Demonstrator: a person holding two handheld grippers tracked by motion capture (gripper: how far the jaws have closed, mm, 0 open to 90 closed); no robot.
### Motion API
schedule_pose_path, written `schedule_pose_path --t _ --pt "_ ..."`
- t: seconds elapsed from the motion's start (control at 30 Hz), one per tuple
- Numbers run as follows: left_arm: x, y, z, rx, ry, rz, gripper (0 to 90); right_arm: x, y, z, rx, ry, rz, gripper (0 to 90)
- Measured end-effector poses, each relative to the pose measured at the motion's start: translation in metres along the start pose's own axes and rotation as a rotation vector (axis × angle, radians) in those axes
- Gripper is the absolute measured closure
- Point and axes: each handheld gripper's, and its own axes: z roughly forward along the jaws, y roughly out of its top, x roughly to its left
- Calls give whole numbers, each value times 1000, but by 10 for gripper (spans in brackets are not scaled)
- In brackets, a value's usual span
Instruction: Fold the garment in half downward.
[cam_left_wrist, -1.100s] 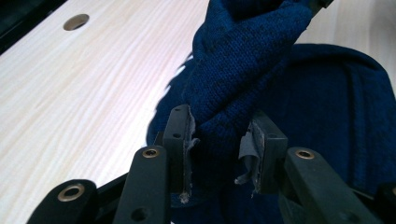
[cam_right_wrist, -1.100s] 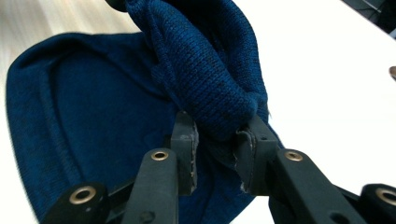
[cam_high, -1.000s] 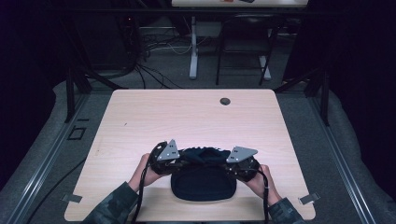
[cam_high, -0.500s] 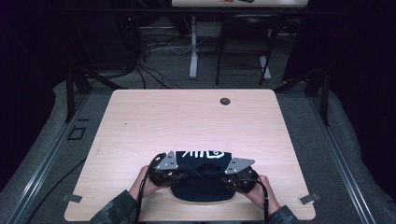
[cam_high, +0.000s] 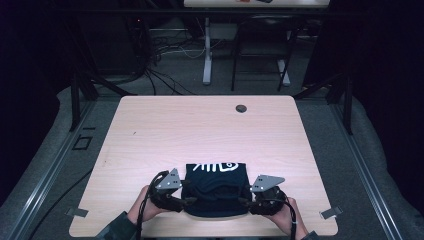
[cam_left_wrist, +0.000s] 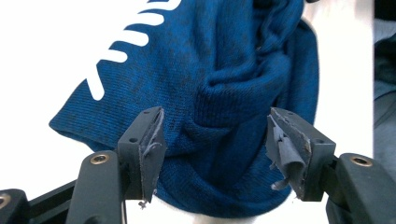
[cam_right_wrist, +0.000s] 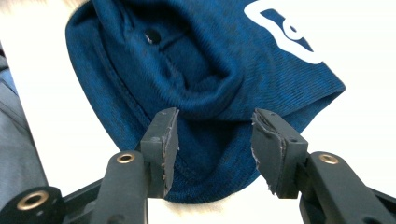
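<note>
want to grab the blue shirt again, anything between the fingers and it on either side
Nothing visible is in the way. The folded blue shirt lies flat on the table, and both the left gripper and the right gripper sit right at its edges. Their jaws have just been opening and now stand apart, with only cloth beyond them.

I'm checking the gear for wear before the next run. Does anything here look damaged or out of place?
Yes: the grey pads on the left gripper are torn, with loose flaps hanging from the edge of each. The right gripper has ragged pads too. The folded blue garment lies bunched but undamaged.
</note>
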Motion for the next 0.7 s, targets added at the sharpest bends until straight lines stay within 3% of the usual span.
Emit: schedule_pose_path --t 0.07,0.17,0.2,0.3,0.37,0.4,0.5,0.7 --pt "0 1 -4 -13 2 -5 369 -1 1 -2 -14 -3 5 507" --pt "4 5 -12 -59 51 -27 363 -6 9 -5 -26 -11 13 507" --pt "4 5 -12 -59 51 -27 362 -6 9 -5 -26 -11 13 507" --pt "15 13 -10 -74 102 -64 362 -13 20 -5 -64 -24 32 509" --pt "18 15 -8 -74 103 -73 362 -16 24 -4 -74 -27 39 507" --pt "23 18 -1 -65 121 -84 361 -21 31 -1 -87 -47 51 505" --pt "25 19 10 -30 121 -84 358 -29 38 7 -87 -46 79 500" --pt "16 9 27 55 98 -63 354 -25 26 27 -11 -2 76 467"
